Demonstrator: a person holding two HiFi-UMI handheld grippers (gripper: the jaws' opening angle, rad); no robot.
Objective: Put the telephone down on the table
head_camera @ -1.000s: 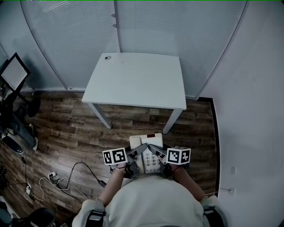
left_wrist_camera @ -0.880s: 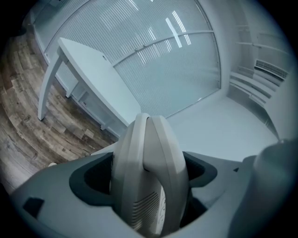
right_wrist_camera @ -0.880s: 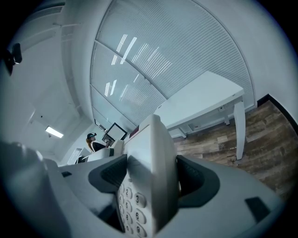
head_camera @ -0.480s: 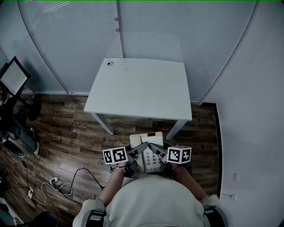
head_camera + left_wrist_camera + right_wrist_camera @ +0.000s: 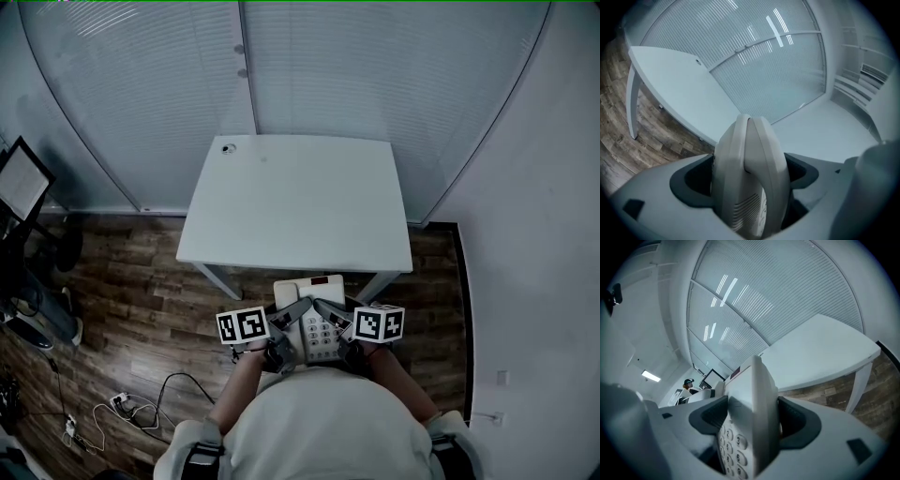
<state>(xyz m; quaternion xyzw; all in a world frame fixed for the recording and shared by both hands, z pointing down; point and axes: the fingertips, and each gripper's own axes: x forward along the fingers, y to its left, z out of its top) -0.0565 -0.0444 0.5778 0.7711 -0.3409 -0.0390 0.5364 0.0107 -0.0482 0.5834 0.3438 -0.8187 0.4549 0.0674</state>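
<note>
Closest to the person's body, the left gripper (image 5: 749, 180) is clamping its jaws on the left edge of the off-white plastic push-button desk telephone (image 5: 317, 330). The right gripper (image 5: 752, 420) is clamping its jaws on the right edge, beside the number keys, so neither pair is standing open or empty. The telephone is hanging in the air between the two grippers, keypad up, over the brown wood-plank floor (image 5: 122, 281) and just short of the near edge of the white rectangular bench (image 5: 300, 202), not touching it. Its hard shell is likely rigid and fairly light, so it is probably taking the squeeze without giving, but the plastic is looking smooth and could be creeping in the pads if the pinch slackens. The handset (image 5: 285, 300) is lying along the left side, and the left jaws seem to be spanning it together with the base, which should be keeping it seated; tilting would risk tipping it out. Holding the two opposite side edges and keeping the body level looks like the sound way of carrying it. Beyond the bare bench, a wall of pale slatted blinds (image 5: 375, 75) is closing off the room.
</note>
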